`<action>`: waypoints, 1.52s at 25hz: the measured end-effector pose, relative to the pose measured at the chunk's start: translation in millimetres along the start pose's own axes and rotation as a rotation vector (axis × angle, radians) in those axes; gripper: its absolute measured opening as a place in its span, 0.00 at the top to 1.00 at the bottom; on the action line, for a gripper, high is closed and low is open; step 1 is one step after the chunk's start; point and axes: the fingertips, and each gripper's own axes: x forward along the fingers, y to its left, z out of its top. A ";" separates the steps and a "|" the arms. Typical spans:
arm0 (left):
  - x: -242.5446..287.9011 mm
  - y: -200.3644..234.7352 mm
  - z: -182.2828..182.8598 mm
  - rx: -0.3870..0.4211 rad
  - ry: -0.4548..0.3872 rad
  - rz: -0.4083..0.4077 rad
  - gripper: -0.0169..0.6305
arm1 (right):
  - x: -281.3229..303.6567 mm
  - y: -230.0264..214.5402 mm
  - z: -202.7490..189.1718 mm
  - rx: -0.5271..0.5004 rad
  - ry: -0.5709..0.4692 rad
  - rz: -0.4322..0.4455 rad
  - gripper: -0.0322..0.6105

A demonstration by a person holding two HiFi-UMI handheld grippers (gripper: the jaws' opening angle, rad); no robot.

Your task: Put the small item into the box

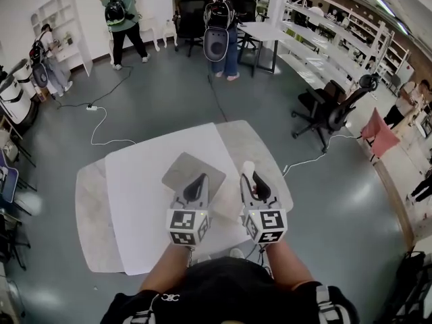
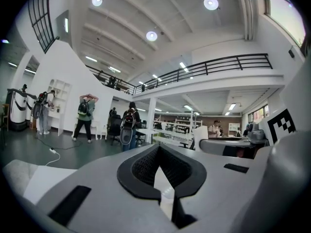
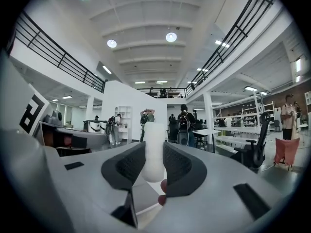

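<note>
A flat grey box lies on the white table top in the head view. My left gripper hovers over the box's near right part, its black jaws together at the tips with nothing between them. Just to the right of the box is my right gripper, shut on a small white cylindrical item. In the right gripper view the item stands upright between the two black pads, and its rounded end pokes out beyond them.
The white top rests on a larger grey table on a grey floor. A white cable runs across the floor at the far left. People stand at the back, and an office chair is to the right.
</note>
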 end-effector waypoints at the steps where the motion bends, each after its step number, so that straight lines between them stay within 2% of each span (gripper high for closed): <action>1: 1.8 -1.8 -1.0 0.000 0.000 0.012 0.97 | 3.0 -2.6 -2.3 -0.006 0.007 0.016 0.78; 10: -4.7 2.6 -2.3 0.003 0.008 0.137 0.97 | 26.4 2.7 -25.5 -0.015 0.074 0.161 0.78; 22: -15.8 4.1 -16.9 -0.032 0.028 0.226 0.97 | 47.1 8.7 -122.5 -0.111 0.344 0.271 0.78; 28: -20.3 4.5 -27.6 -0.035 0.041 0.257 0.97 | 51.3 -2.7 -191.4 -0.249 0.491 0.277 0.78; 38: -26.6 13.7 -35.0 -0.037 0.060 0.286 0.97 | 55.7 -29.7 -285.2 -0.568 0.778 0.293 0.78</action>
